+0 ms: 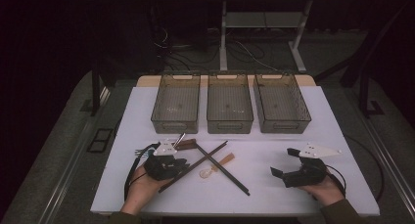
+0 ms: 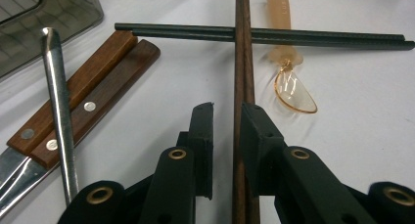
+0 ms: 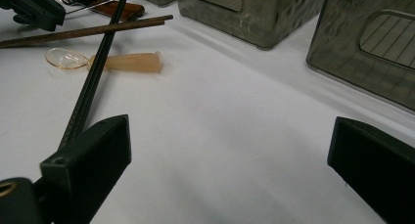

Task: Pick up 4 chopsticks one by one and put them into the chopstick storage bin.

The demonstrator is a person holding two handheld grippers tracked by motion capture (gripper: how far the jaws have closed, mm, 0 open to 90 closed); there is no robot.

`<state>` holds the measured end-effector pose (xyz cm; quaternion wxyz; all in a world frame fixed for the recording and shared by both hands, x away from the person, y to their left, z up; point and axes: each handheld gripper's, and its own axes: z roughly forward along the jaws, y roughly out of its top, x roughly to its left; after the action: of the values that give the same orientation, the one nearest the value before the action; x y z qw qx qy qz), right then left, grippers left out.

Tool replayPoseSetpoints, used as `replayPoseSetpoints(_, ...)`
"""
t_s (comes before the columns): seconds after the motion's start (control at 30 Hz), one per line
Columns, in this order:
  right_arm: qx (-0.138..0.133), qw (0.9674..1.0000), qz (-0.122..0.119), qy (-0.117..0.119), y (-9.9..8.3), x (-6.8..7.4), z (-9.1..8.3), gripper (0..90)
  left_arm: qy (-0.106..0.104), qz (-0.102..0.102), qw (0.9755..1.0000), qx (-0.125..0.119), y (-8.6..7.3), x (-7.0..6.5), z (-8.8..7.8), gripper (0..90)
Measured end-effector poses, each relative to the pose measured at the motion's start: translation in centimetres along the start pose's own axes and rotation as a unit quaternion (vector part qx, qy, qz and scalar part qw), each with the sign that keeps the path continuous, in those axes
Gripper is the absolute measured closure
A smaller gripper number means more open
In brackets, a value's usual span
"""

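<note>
Brown chopsticks (image 2: 243, 77) lengthwise betw left gripper (image 2: 227, 117) jaws

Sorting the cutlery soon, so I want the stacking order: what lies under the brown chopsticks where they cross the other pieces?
The brown chopsticks lie over the black chopsticks. Beside that crossing rests the clear spoon. The stretch of black chopsticks directly beneath is covered.

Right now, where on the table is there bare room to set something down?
Free: the white table between the black chopsticks and the right tool, and the strip before the right bin. Crowded: around the left tool, where brown chopsticks, knives and spoon lie.
</note>
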<state>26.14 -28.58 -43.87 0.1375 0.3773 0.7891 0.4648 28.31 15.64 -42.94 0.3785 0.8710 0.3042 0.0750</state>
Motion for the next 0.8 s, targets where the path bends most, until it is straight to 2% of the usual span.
replayPoseSetpoints(0.8, 0.000, 1.0000, 0.001, 0.000, 0.00, -0.02, -0.03, 2.2, -0.010, 0.011, 0.9997, 0.019, 0.00, -0.43, 0.75, 74.8)
